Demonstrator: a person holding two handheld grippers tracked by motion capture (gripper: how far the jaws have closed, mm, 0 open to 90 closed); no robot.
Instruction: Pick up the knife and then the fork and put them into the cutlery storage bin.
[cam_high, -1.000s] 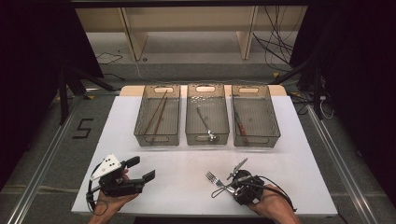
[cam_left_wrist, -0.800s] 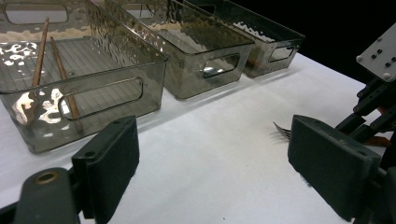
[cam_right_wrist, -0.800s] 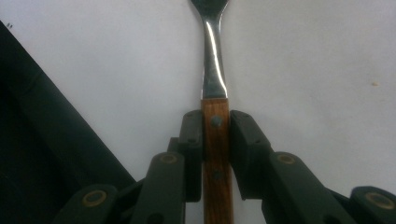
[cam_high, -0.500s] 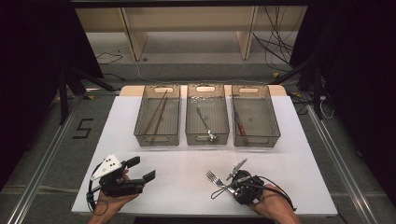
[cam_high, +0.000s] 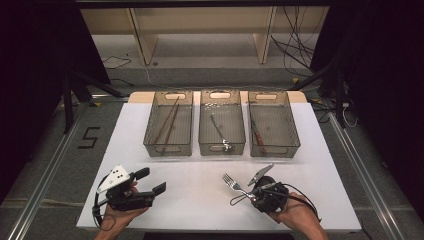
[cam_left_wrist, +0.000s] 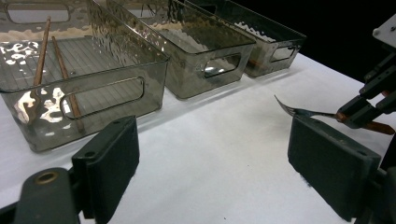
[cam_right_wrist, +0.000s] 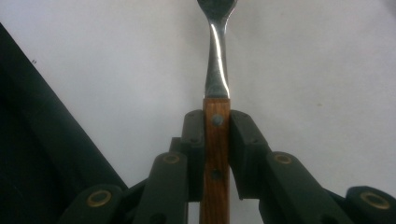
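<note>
**Two grippers low over the table, one clamped on a fork**

Two hand-held grippers sit near the front edge of the white table (cam_high: 310, 150). The right gripper (cam_high: 250, 192) has its jaws closed tight on the wooden handle of a fork (cam_right_wrist: 216, 84), which sticks straight out ahead of the jaws, its tines (cam_high: 228, 178) pointing away from the hand and toward the bins. The left gripper (cam_high: 150, 182) holds nothing; its jaws stand wide apart, with bare tabletop between them. Off to its right, well apart, the fork (cam_left_wrist: 299, 111) shows in the other gripper's grip. Ahead of both grippers stand three clear bins in a row: the left bin (cam_high: 150, 145) holds chopsticks (cam_high: 169, 122), the middle bin (cam_high: 202, 145) a metal utensil (cam_high: 219, 132), and the right bin (cam_high: 295, 142) a wooden-handled piece (cam_high: 256, 134).
</note>
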